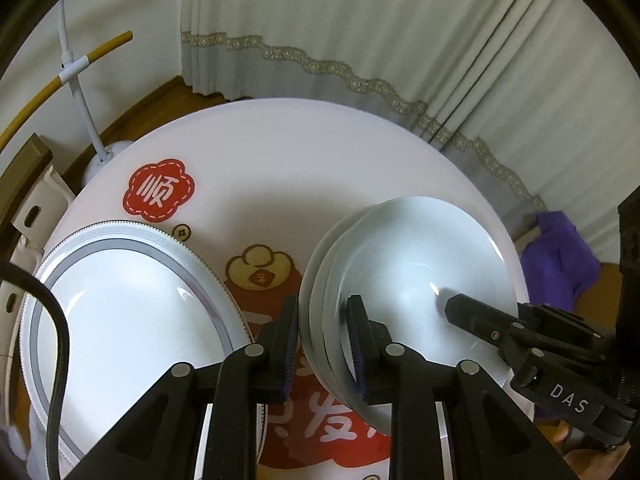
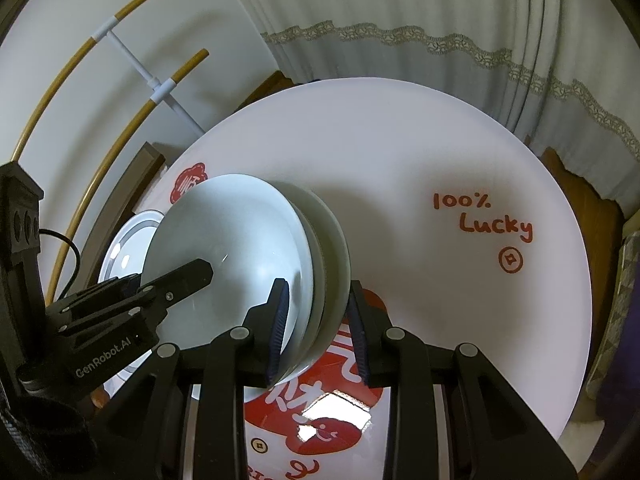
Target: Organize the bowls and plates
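Note:
A stack of pale white bowls (image 1: 404,276) stands on the round white table (image 1: 280,160). My left gripper (image 1: 324,344) straddles the stack's left rim, one finger inside the top bowl and one outside, closed on it. My right gripper (image 2: 318,332) straddles the opposite rim of the same stack (image 2: 240,240) and is closed on it. Each gripper shows in the other's view: the right one (image 1: 520,332) reaches into the bowl, and so does the left one (image 2: 160,292). A large plate with a grey patterned rim (image 1: 120,312) lies to the left of the stack.
The table bears red printed designs and the words "100% Lucky" (image 2: 480,216). Curtains (image 1: 400,40) hang behind it. A white and wooden rack (image 2: 152,92) stands at the back left. A purple cloth (image 1: 560,256) lies off the table's right edge.

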Motion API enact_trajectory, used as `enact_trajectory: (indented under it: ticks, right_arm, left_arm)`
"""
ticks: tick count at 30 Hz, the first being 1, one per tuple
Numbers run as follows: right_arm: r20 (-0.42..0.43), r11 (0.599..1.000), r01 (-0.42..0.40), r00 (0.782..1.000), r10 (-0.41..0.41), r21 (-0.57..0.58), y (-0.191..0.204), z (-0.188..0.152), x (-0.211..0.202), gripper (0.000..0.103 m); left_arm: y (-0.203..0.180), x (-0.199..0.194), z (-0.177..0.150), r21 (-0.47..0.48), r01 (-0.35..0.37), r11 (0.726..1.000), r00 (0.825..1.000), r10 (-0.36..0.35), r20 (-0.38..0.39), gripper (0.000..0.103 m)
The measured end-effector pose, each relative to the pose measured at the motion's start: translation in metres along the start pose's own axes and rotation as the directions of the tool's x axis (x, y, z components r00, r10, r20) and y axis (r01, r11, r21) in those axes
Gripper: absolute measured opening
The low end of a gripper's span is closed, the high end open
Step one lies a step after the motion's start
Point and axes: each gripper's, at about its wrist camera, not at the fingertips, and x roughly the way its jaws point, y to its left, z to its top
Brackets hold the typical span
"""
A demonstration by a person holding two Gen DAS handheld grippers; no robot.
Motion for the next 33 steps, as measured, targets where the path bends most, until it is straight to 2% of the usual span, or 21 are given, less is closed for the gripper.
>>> enact_trajectory:
  ticks: [4,7,10,12,15,21,23,25,27,29,31,33]
  right_arm:
    - [-0.01,0.999,-0.036,0.999,0.037,0.006,-0.003,0.002,0.002,0.036]
    - [-0.013,0.999,-0.034,0.999,0.034,0.001,-0.001,0.002,0.004,0.038]
    - [-0.02,1.0,-0.02,1.0,0.02,-0.019,0.002,0.002,0.006,0.039]
    - [-0.023,0.999,-0.017,1.0,0.016,-0.035,0.003,0.003,0.008,0.04]
    - [-0.027,0.999,-0.014,1.0,0.013,-0.052,0.004,0.003,0.009,0.04]
    - [-0.019,0.999,-0.021,1.0,0.02,-0.039,0.001,0.003,0.009,0.04]
    - [-0.024,0.999,-0.031,0.999,0.031,-0.028,-0.001,0.003,0.009,0.04]
    - [-0.03,0.999,-0.044,0.999,0.043,-0.019,-0.003,0.004,0.009,0.04]
    - [-0.03,0.999,-0.029,0.999,0.028,-0.034,-0.001,0.005,0.009,0.04]
    - [-0.033,0.998,-0.014,0.999,0.012,-0.055,0.003,0.005,0.01,0.05]
    - [-0.048,0.998,-0.024,0.999,0.021,-0.054,0.005,0.004,0.011,0.073]
    - [-0.074,0.998,-0.061,0.996,0.059,-0.031,0.003,0.003,0.013,0.072]
  left_arm:
    - [-0.005,0.002,0.003,0.008,0.003,1.0,1.0,-0.003,-0.03,0.025]
    - [-0.007,0.003,0.004,0.013,0.015,1.0,0.999,-0.014,-0.041,0.026]
    - [-0.006,0.004,0.005,0.005,0.05,0.999,0.998,-0.049,-0.049,0.03]
    - [-0.007,0.003,0.005,0.027,0.048,0.998,0.998,-0.047,-0.041,0.031]
    - [-0.009,0.009,0.004,0.057,0.068,0.996,0.997,-0.065,-0.052,0.043]
    - [-0.005,0.012,0.002,0.045,0.078,0.996,0.995,-0.075,-0.069,0.045]
    - [-0.002,0.011,0.003,0.028,0.058,0.998,0.996,-0.056,-0.065,0.046]
    - [0.002,0.007,0.004,0.015,0.014,1.0,0.998,-0.014,-0.056,0.054]
    - [0.003,0.003,0.006,0.01,0.026,1.0,0.999,-0.026,-0.042,0.056]
    - [0.007,0.002,0.007,-0.01,0.044,0.999,0.998,-0.044,-0.046,0.054]
    - [0.012,0.002,0.007,-0.039,0.052,0.998,0.998,-0.054,-0.045,0.05]
    - [0.015,0.006,0.008,-0.047,0.063,0.997,0.996,-0.066,-0.066,0.04]
